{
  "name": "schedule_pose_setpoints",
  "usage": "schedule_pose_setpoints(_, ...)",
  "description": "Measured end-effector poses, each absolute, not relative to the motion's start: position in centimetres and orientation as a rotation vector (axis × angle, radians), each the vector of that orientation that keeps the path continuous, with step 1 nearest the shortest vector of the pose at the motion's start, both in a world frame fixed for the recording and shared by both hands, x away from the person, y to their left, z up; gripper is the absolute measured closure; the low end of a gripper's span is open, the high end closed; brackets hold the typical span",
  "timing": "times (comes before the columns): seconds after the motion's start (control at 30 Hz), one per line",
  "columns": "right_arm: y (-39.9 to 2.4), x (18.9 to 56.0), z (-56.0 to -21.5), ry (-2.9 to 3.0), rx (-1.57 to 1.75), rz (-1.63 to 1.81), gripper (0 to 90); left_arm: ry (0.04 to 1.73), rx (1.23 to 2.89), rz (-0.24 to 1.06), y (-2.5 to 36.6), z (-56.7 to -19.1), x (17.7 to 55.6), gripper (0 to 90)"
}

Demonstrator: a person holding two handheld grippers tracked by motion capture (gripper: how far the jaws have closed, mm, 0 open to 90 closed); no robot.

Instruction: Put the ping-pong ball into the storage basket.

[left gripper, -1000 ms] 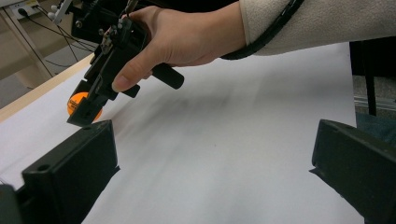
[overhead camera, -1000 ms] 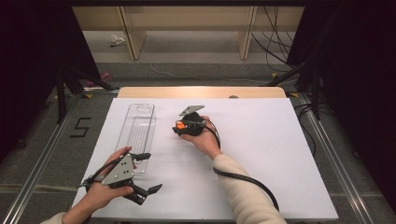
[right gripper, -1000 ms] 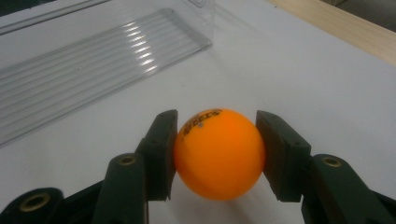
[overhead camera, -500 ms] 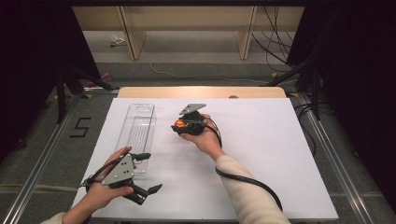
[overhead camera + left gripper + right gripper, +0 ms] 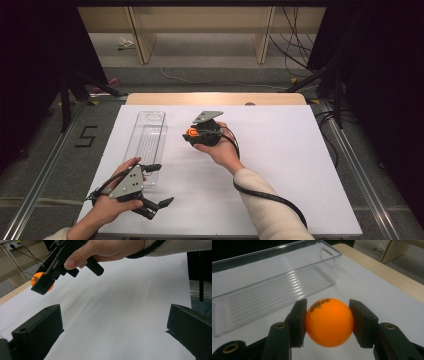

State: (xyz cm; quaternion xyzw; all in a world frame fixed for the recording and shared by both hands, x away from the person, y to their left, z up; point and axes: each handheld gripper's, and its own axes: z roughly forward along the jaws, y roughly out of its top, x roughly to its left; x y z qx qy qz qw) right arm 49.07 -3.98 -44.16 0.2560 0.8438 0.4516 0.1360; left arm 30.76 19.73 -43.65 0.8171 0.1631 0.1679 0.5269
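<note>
My right gripper [image 5: 327,323] is shut on an orange ball [image 5: 328,321] printed with black lettering. In the high view that gripper [image 5: 189,136] holds the ball [image 5: 190,132] a little above the white table, just right of a clear plastic bin [image 5: 150,114]. The bin [image 5: 331,255] lies long and empty, to the left beyond the ball. My left gripper [image 5: 164,183] rests at the near left of the table, open with nothing between its jaws. In the left gripper view it [image 5: 112,327] faces the right gripper [image 5: 43,285] and the ball [image 5: 35,278] farther off.
A white sheet [image 5: 280,150] covers the table, with a wooden strip [image 5: 215,98] along its far edge. Metal rails [image 5: 350,150] run along both sides. A "5" mark [image 5: 86,136] is on the floor at left. The right gripper's cable [image 5: 270,197] trails beside the forearm.
The right gripper has lifted slightly with the ball still in its jaws. The left hand and the bin have not moved.
</note>
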Motion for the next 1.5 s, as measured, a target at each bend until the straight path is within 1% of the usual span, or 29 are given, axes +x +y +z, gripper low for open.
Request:
schedule_pose_setpoints(1.07, -3.3, 48.4, -42.7, 2.410, 0.708, 1.403, 51.4, 0.389, 1.954, 0.401, 19.7, -43.7, 30.8, 0.0)
schedule_pose_setpoints(1.5, -3.2, 48.4, -42.7, 2.406, 0.708, 1.412, 51.4, 0.389, 1.955, 0.401, 19.7, -43.7, 30.8, 0.0)
